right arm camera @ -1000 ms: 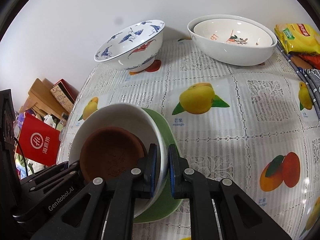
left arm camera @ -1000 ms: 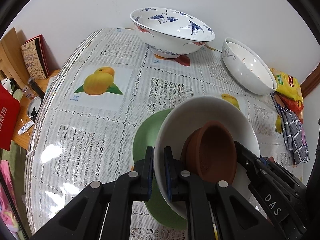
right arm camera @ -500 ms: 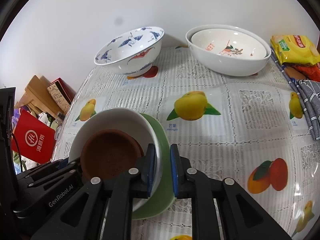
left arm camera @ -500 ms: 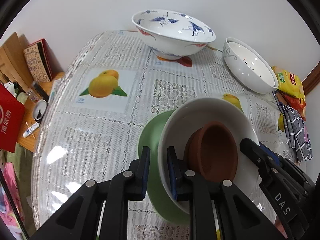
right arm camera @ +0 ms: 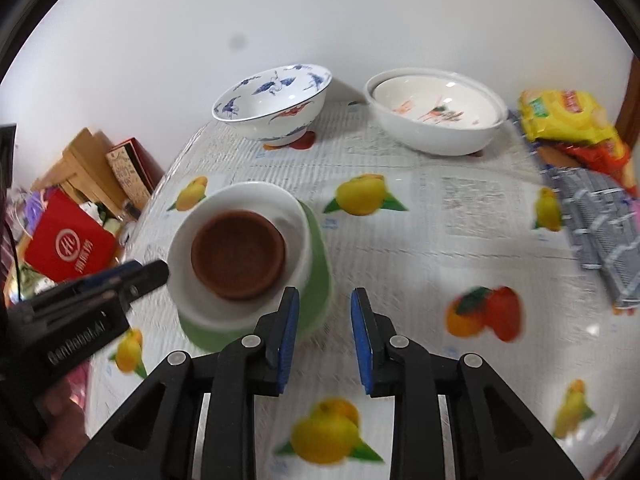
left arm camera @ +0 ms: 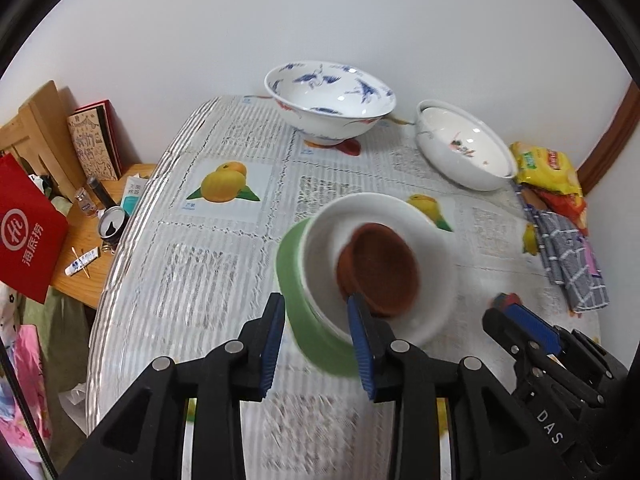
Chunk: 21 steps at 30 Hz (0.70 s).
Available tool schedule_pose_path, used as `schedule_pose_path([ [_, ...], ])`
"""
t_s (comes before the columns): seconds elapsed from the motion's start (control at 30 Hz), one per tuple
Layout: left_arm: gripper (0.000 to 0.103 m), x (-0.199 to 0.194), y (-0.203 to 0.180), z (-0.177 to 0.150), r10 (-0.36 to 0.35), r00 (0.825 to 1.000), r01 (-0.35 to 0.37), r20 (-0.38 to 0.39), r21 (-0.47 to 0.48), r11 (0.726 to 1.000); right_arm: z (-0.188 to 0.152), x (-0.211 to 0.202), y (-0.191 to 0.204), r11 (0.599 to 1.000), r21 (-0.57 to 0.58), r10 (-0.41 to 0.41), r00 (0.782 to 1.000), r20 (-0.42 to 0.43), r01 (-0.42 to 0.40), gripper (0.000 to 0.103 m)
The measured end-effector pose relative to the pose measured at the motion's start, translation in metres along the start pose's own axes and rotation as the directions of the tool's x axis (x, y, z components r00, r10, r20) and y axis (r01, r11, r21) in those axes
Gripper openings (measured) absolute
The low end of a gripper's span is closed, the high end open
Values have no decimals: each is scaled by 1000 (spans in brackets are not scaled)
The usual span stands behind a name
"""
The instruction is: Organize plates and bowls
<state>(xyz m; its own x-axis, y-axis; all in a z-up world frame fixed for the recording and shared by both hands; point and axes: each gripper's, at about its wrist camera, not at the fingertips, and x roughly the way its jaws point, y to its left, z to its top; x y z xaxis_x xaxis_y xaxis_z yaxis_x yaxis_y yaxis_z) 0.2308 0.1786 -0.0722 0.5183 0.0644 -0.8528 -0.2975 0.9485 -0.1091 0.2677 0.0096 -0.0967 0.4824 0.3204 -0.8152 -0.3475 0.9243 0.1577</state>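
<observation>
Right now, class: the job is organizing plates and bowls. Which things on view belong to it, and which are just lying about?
Belong to the job:
green plate
white bowl
brown bowl
blue-patterned bowl
nested white bowls

Just lying about:
snack packets
checked cloth
red bag

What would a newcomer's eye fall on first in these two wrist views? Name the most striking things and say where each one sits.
The nested stack near the table's front left draws the eye first: a brown dish inside a white bowl, on a green plate. Both claws, left and right, are opening with nothing gripped. At the back by the wall stand a blue crane-patterned bowl and a pair of nested white bowls.
</observation>
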Motion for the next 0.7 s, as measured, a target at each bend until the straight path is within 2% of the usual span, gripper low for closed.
schedule_pose_path([
  [0.13, 39, -34, -16, -17, -13, 999, 12, 41, 23, 1000, -15, -42, -13, 999, 29, -21, 999, 33, 20, 31],
  [0.3, 48, -83, -41, -46, -38, 992, 30, 119, 68, 997, -41, -103, -20, 990, 18, -139, 983, 116, 138, 31],
  [0.4, 53, -106, -54, -65, -50, 988, 38, 148, 82, 996, -61, -136, -28, 989, 46, -143, 980, 140, 138, 33],
  [0.47, 55, -121, -62, -76, -58, 985, 43, 164, 96, 994, -70, -151, -32, 988, 67, -145, 977, 155, 136, 52],
  [0.53, 59, -137, -70, -88, -62, 981, 40, 185, 118, 992, -83, -170, -37, 986, 96, -154, 967, 202, 137, 66],
  [0.63, 64, -158, -80, -106, -66, 974, 35, 218, 141, 989, -101, -195, -43, 985, 118, -154, 959, 237, 129, 76],
  [0.7, 73, -168, -82, -115, -65, 971, 32, 231, 145, 989, -114, -208, -47, 982, 123, -170, 956, 240, 143, 79],
])
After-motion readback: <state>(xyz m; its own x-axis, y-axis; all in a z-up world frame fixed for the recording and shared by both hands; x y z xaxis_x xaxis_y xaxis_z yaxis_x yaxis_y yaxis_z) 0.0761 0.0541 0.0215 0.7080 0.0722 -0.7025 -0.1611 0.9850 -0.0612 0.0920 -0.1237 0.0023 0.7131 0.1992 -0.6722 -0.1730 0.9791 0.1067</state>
